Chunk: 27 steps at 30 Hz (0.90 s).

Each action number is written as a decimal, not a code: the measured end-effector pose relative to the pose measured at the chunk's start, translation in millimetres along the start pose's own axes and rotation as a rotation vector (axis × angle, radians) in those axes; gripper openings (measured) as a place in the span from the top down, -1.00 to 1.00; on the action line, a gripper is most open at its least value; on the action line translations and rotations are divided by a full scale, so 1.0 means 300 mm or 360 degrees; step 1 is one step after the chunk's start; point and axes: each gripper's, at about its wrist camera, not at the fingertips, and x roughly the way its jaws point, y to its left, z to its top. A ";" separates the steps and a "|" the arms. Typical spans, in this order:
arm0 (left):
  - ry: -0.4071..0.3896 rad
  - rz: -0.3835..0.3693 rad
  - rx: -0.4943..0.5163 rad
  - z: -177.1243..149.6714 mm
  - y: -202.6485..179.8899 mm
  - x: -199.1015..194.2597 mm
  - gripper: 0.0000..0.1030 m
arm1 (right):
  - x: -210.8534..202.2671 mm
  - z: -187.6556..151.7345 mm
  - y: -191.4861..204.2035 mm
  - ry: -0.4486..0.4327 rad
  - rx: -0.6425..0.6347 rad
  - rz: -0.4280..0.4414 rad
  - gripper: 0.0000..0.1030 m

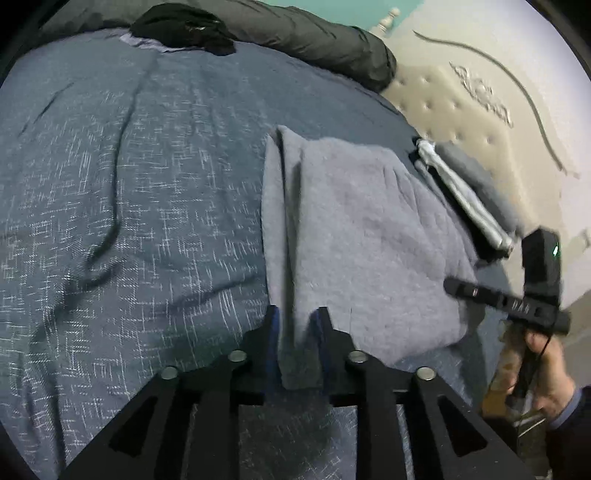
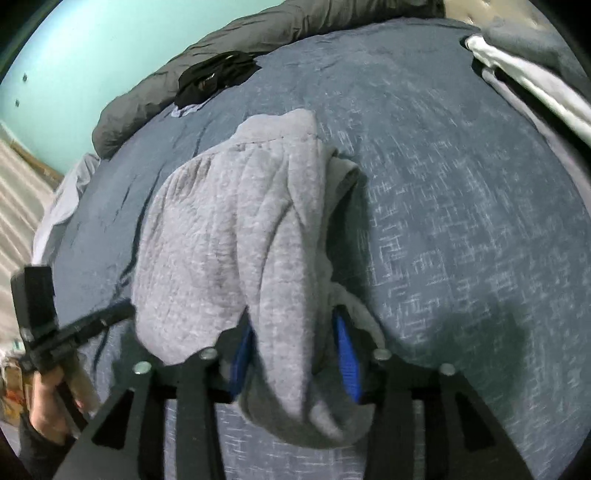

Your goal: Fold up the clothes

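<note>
Nearest, the left gripper [image 1: 297, 325] has a fold of the grey sweatshirt [image 1: 354, 236] between its blue-padded jaws, though whether the pads are pressing on the cloth I cannot tell, and the right gripper [image 2: 295, 354] likewise straddles a thick bunch of the same sweatshirt with a gap showing beside at least one pad, so its hold is unclear too. The sweatshirt lies partly folded on the blue flecked bedspread [image 1: 129, 192]; beyond it a stack of folded clothes [image 1: 465, 192] sits by the tufted headboard [image 1: 461, 103], and farthest off a black garment [image 1: 184, 27] rests against a dark rolled duvet [image 1: 314, 33]
</note>
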 end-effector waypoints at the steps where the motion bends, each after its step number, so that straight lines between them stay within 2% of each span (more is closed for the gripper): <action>1: 0.0000 -0.0011 -0.0017 0.005 0.008 0.003 0.06 | 0.003 0.003 0.000 0.0003 0.0003 -0.0006 -0.09; 2: 0.0003 -0.0011 -0.0022 0.008 0.012 0.008 0.04 | 0.008 0.005 0.001 0.0005 0.0014 -0.0009 -0.22; 5: 0.0036 -0.0022 -0.0024 0.017 0.009 0.034 -0.02 | 0.014 0.010 0.003 0.0011 0.0037 -0.0013 -0.26; 7: 0.0055 -0.0040 -0.0027 0.024 0.005 0.054 -0.14 | 0.009 0.010 0.002 0.0025 0.0035 -0.0005 -0.26; 14: 0.0134 -0.0101 -0.0121 0.041 0.014 0.151 -0.27 | 0.081 0.035 -0.044 0.0169 0.0099 0.0089 -0.64; 18: 0.0166 -0.0126 -0.0152 0.040 0.019 0.195 -0.31 | 0.131 0.045 -0.061 0.0218 0.0114 0.0197 -0.69; 27: 0.0167 -0.0145 -0.0141 0.053 0.013 0.249 -0.31 | 0.178 0.071 -0.019 0.0236 0.0016 0.0214 -0.74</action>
